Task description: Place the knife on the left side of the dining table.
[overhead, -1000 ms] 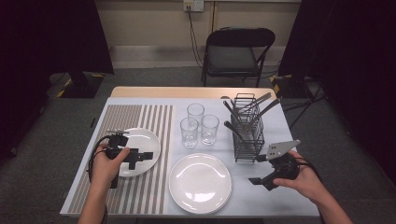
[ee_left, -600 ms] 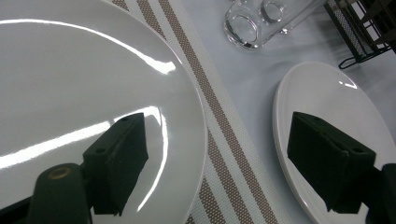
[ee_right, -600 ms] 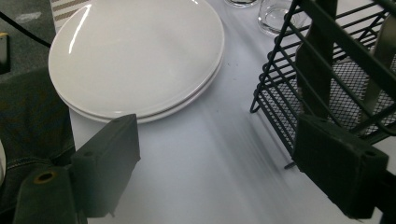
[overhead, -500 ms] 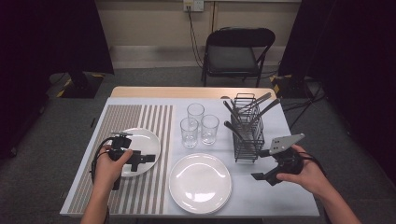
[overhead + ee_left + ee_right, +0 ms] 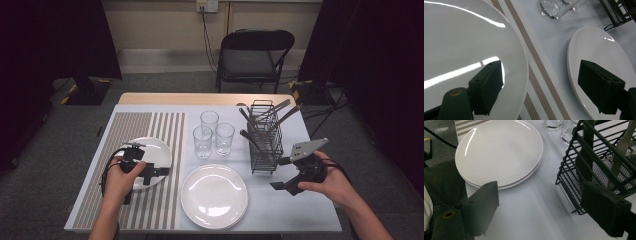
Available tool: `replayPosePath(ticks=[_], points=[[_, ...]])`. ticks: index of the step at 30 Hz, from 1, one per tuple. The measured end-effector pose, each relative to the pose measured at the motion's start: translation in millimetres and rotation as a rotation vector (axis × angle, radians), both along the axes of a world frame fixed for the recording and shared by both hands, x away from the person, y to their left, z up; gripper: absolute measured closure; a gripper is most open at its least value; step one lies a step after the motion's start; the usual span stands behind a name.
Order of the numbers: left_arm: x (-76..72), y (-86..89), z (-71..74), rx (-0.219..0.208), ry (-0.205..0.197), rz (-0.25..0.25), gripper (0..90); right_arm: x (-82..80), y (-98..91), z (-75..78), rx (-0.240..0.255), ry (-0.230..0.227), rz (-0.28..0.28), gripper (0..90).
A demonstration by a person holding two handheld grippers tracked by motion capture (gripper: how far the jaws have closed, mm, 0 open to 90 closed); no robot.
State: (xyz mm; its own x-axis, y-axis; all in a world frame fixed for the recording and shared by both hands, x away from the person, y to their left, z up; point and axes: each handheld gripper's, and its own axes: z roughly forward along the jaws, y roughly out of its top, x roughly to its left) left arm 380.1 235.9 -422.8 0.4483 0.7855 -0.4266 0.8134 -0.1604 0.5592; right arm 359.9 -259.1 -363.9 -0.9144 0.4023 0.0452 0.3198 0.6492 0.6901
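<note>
A dim room with dark curtains and a black folding chair frames a table under a white cloth, its left part covered by a brown-striped placemat. Near the front edge sits a stack of large white plates; how many lie in it is hard to make out, though the right gripper view shows at least two rims. The right gripper's camera crops the black wire cutlery basket, whose utensil handles stand tilted and are cut off at the frame's top. Three clear glasses cluster behind the plates. On the placemat lies a smaller white plate, glossy and bare, partly hidden by the person's left hand. The left gripper hangs over that plate's right rim, jaws spread wide, grasping nothing. The right gripper hovers between stack and basket, likewise agape and empty.
</note>
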Motion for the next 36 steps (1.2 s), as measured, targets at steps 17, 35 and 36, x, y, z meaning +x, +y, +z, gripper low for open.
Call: replayPosePath(ticks=[17,35,36], points=[[-1.5,-0.3,2.0,-0.008,0.000,-0.004,20.0,4.1,9.2,22.0,0.006,-0.019,0.021,15.4],[-1.5,-3.2,2.1,0.008,0.016,-0.015,20.1,12.3,14.7,37.8,0.005,-0.033,0.010,16.1],[-1.5,-3.0,2.4,0.012,0.014,-0.015,20.1,13.0,14.9,38.6,0.008,-0.035,0.009,16.1]])
